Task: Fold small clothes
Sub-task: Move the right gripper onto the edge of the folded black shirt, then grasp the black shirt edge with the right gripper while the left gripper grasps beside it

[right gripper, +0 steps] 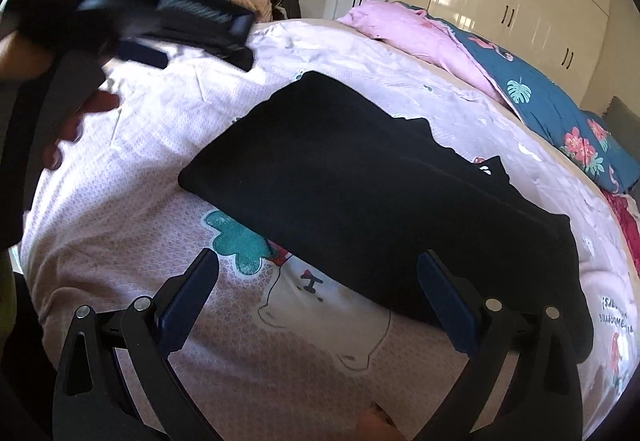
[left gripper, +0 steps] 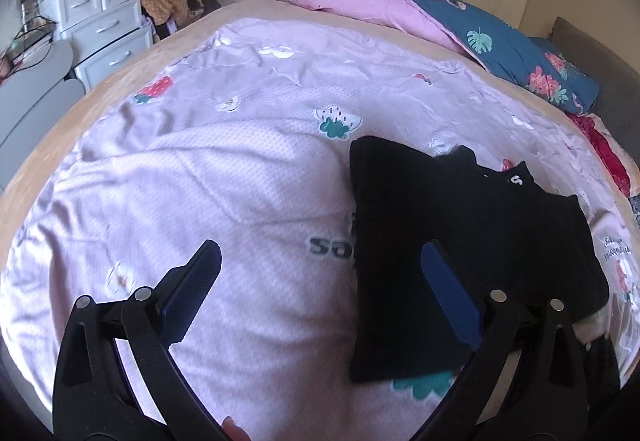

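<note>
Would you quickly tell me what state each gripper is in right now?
Left gripper: open, holding nothing.
Right gripper: open, holding nothing; the black garment lies on the bed ahead.

Left tongs (right gripper: pixel 208 37) blurred; black garment's (left gripper: pixel 460 241) lettering mostly hidden.

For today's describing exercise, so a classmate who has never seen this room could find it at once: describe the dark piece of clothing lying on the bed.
Start at the bed, spread with a pale lilac cartoon-print sheet. On it, just ahead of the open right gripper, lies a black garment, folded flat into a rough rectangle. It is the only black cloth on the sheet; the pink quilt is heaped farther back.
</note>
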